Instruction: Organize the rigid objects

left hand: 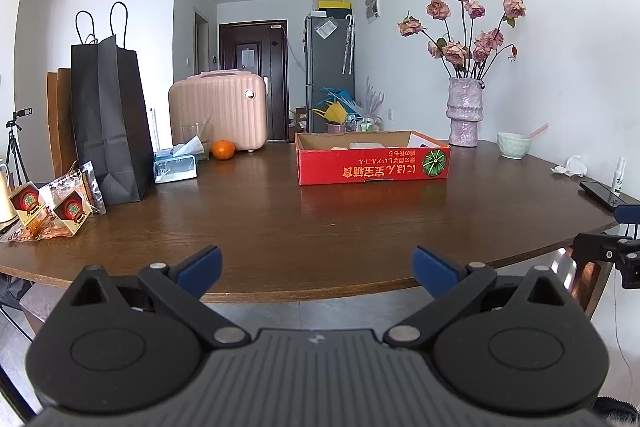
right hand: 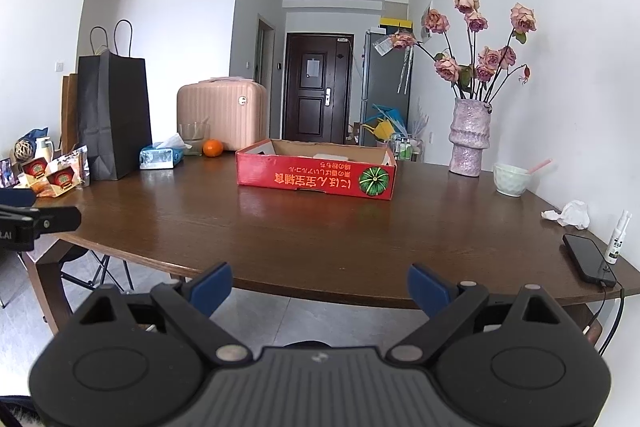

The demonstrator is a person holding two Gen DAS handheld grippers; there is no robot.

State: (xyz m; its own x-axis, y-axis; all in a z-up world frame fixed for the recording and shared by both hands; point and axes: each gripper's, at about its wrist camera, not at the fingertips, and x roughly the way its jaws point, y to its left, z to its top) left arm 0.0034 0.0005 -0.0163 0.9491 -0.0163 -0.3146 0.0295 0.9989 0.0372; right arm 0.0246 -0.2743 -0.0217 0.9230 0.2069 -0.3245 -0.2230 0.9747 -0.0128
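Right now I have both claws hanging off the near edge of the tabletop [left hand: 280, 227], each spread wide and holding nothing: the left claw [left hand: 317, 269] and the right claw [right hand: 320, 287] side by side.

Going left to right, the far left corner holds two small snack boxes [left hand: 48, 209] on crinkly foil wrappers, just in front of a black paper bag [left hand: 110, 123]. I judge those boxes light and stiff enough to pinch across their flat sides, though the foil under them could slide. Next comes a tissue pack [left hand: 175, 167], soft, so not my concern. Beside it sits an orange [left hand: 223, 149], firm but round; I would close across its middle, gently, as it may roll.

At the centre far side lies the red cardboard tray [right hand: 316, 177], low-walled and partly filled; what is inside I cannot make out. It looks like the likely bin. It is light card, so I would grip one wall rim only.

Further right, the bowl [right hand: 511, 179] with a pink straw looks ceramic and breakable. At the near right edge, the phone [right hand: 588, 259] is slick, flat and tethered by a cable, and the spray bottle [right hand: 618, 237] just beside it is slim and tippy.
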